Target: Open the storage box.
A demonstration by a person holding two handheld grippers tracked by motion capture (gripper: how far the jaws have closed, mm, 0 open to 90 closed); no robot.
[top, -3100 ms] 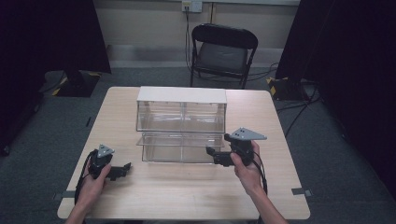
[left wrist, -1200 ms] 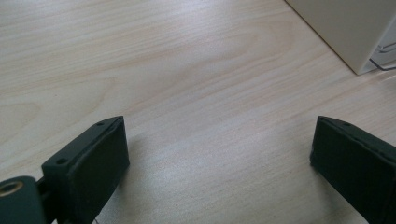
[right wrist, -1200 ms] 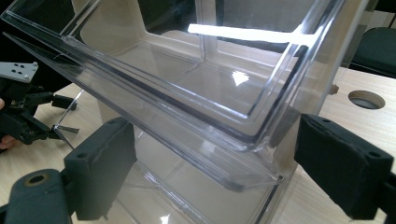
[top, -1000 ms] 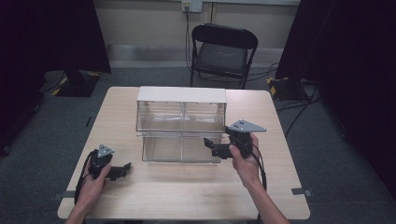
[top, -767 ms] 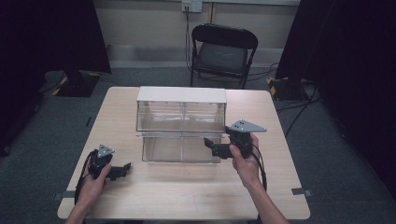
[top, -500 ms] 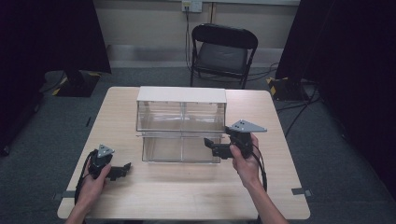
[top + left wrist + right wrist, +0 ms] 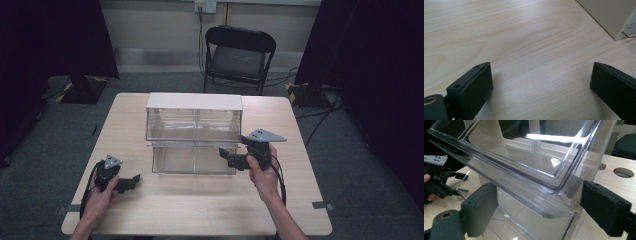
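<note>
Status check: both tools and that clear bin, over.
Right tool open at bin lip, not gripping. Left tool open, resting on table. Nothing in the way.

Both grippers are black. The right gripper (image 7: pixel 223 154) carries a grey three-cornered plate with small holes on top; the left gripper (image 7: pixel 136 180) a smaller one. Black cables trail from each. Fingers (image 7: pixel 475 86) are blocky, matte black, with small screw holes. Forearms bare.

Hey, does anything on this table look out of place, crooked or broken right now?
One thing stands out: the upper drawer of the clear plastic drawer cabinet is tilted forward and open, its front lip jutting out between the open jaws of the right gripper. Nothing looks broken or spilled. The left gripper sits open over the bare wooden table.
</note>
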